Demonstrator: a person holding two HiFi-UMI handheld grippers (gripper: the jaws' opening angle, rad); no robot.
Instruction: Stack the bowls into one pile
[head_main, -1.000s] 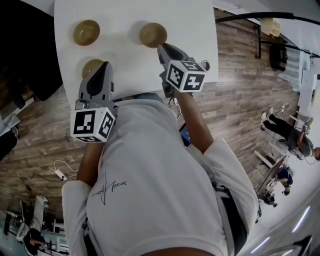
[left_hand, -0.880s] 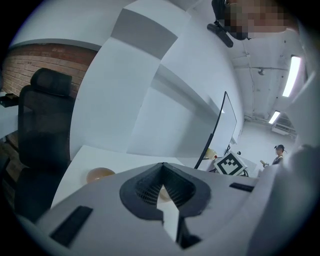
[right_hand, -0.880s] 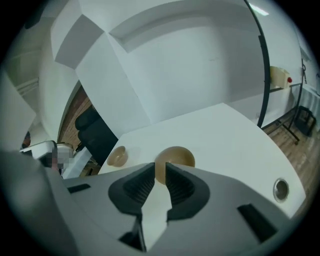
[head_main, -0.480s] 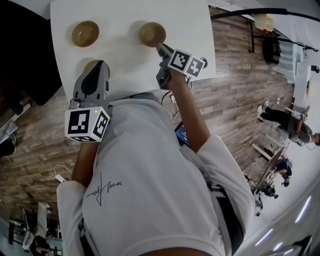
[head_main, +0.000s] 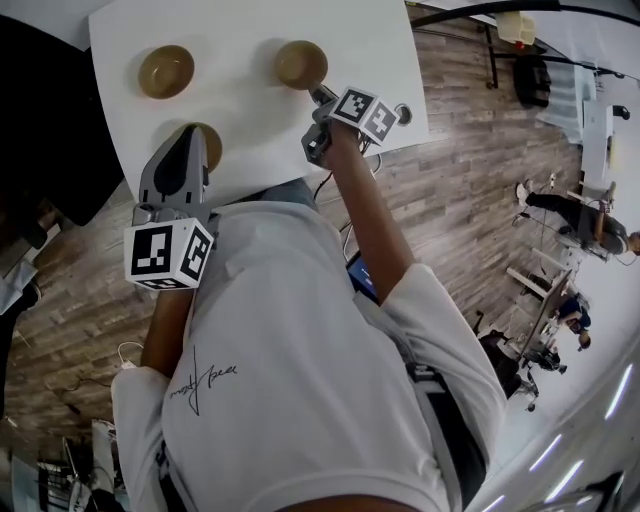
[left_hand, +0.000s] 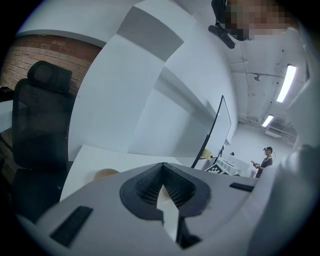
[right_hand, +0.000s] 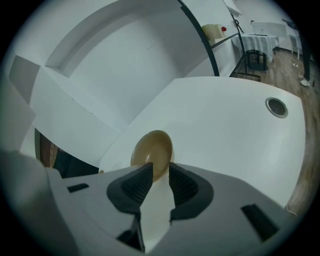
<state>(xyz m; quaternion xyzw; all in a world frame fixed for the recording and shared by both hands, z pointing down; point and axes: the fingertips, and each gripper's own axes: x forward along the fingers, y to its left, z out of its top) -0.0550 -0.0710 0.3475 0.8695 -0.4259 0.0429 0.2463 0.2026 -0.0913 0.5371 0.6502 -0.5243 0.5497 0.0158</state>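
Note:
Three brown bowls sit apart on the white table (head_main: 250, 110): one far left (head_main: 166, 71), one far right (head_main: 301, 63), and a near one (head_main: 208, 146) partly hidden by my left gripper (head_main: 189, 134). That gripper hovers over the near bowl's left side. In the left gripper view its jaws (left_hand: 162, 166) meet at the tips, shut on nothing, and a bowl (left_hand: 106, 173) shows beyond them. My right gripper (head_main: 320, 95) reaches to the far right bowl (right_hand: 152, 150). It is open (right_hand: 157, 172), and the bowl's near rim lies just at the gap between its fingertips.
A round metal grommet (right_hand: 276, 106) is set in the table near its right edge (head_main: 403, 114). A black office chair (left_hand: 40, 125) stands off the table's left side. Wooden floor lies below the near table edge, with people and furniture far right.
My right gripper has pushed forward and tipped down until its tips reach the far right bowl. The left gripper has stayed by the near bowl.

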